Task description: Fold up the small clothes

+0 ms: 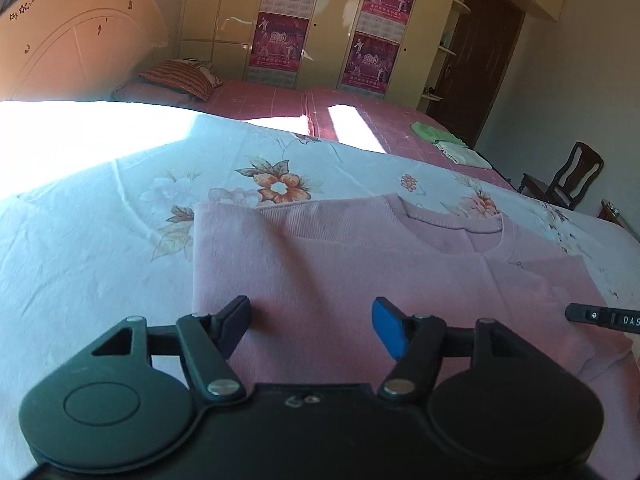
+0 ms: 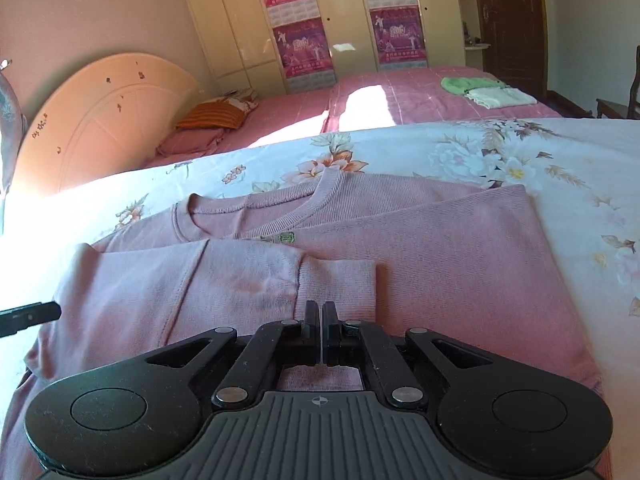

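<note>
A pink long-sleeved top [image 1: 360, 280] lies flat on the floral sheet [image 1: 100, 240], neckline away from me. Both its sides are folded inward, and one sleeve [image 2: 240, 276] lies across the body with its cuff near the middle. My left gripper [image 1: 312, 314] hovers over the top's near left part; it is open and holds nothing. My right gripper [image 2: 321, 307] is shut just behind the sleeve cuff, with no cloth visible between its pads. The right gripper's tip [image 1: 600, 318] pokes in at the left view's right edge. The left gripper's tip [image 2: 28, 314] shows at the right view's left edge.
Beyond the sheet is a pink bedspread [image 2: 420, 96] with a green garment [image 2: 464, 83] and a folded white one [image 2: 500, 97]. A striped pillow [image 2: 216, 116] lies by the headboard [image 2: 108, 112]. A wardrobe [image 2: 240, 20], a door [image 2: 508, 20] and a wooden chair [image 1: 568, 176] stand behind.
</note>
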Demonstrator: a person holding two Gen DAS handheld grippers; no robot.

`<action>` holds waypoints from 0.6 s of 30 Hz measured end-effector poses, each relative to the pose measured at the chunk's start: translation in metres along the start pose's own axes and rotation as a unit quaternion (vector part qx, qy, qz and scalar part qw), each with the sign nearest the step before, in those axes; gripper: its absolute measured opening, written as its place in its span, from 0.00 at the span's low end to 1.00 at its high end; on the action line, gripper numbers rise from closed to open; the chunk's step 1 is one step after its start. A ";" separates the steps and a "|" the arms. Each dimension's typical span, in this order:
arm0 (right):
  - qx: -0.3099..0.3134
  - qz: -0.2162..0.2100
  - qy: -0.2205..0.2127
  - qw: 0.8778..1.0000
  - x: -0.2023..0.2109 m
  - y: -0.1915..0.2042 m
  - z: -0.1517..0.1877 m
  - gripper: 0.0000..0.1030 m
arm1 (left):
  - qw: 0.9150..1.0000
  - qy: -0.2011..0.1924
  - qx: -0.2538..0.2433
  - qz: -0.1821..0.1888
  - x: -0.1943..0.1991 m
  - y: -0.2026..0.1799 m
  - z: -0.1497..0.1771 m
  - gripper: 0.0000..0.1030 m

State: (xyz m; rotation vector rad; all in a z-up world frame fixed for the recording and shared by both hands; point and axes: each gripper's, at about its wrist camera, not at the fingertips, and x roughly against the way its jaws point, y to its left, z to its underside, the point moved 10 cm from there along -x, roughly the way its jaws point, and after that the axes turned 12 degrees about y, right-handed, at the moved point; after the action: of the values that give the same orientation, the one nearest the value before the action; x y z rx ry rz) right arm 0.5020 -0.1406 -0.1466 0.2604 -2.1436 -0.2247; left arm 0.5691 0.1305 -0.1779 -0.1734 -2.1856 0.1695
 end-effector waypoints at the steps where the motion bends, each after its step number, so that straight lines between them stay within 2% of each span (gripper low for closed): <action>1: 0.009 0.001 0.002 1.000 -0.010 0.002 -0.006 0.00 | 1.000 0.015 0.000 -0.008 -0.018 0.006 -0.010 0.62; 2: 0.015 0.010 0.007 1.000 -0.020 0.001 -0.011 0.00 | 1.000 0.029 0.002 -0.009 -0.031 0.012 -0.017 0.60; 4: 0.018 0.021 0.013 1.000 -0.036 -0.003 -0.021 0.00 | 1.000 0.023 0.001 -0.001 -0.046 0.022 -0.035 0.60; 6: 0.017 0.027 0.012 0.999 -0.040 -0.007 -0.030 0.00 | 0.999 0.026 0.020 -0.004 -0.046 0.029 -0.045 0.52; 7: 0.015 0.029 0.014 0.999 -0.039 -0.009 -0.033 0.00 | 0.999 0.025 0.029 -0.007 -0.041 0.031 -0.046 0.52; 8: 0.013 0.029 0.005 0.999 -0.034 -0.008 -0.036 0.00 | 0.999 0.007 0.033 -0.013 -0.030 0.029 -0.047 0.55; 10: 0.028 0.006 -0.025 0.999 -0.020 0.008 -0.040 0.00 | 1.000 -0.026 0.003 -0.003 -0.013 0.011 -0.044 0.56; 13: 0.061 -0.032 -0.019 0.997 -0.027 0.049 -0.038 0.00 | 0.996 -0.039 -0.073 0.037 -0.012 -0.034 -0.032 0.59; 15: 0.081 -0.015 -0.002 0.997 -0.043 0.063 -0.033 0.00 | 0.994 -0.015 -0.110 0.013 -0.029 -0.045 -0.021 0.74; 17: 0.086 0.008 0.020 0.996 -0.060 0.058 -0.027 0.03 | 0.992 0.027 -0.116 -0.031 -0.052 -0.031 -0.010 0.76; 18: 0.076 0.004 0.014 0.997 -0.060 0.048 -0.026 0.05 | 0.994 0.011 -0.107 -0.020 -0.047 -0.026 -0.010 0.71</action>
State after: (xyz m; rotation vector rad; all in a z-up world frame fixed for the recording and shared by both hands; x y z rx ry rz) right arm 0.5516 -0.0795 -0.1676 0.3399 -2.1353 -0.0530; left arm 0.6029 0.0973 -0.2042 -0.2516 -2.1802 -0.0904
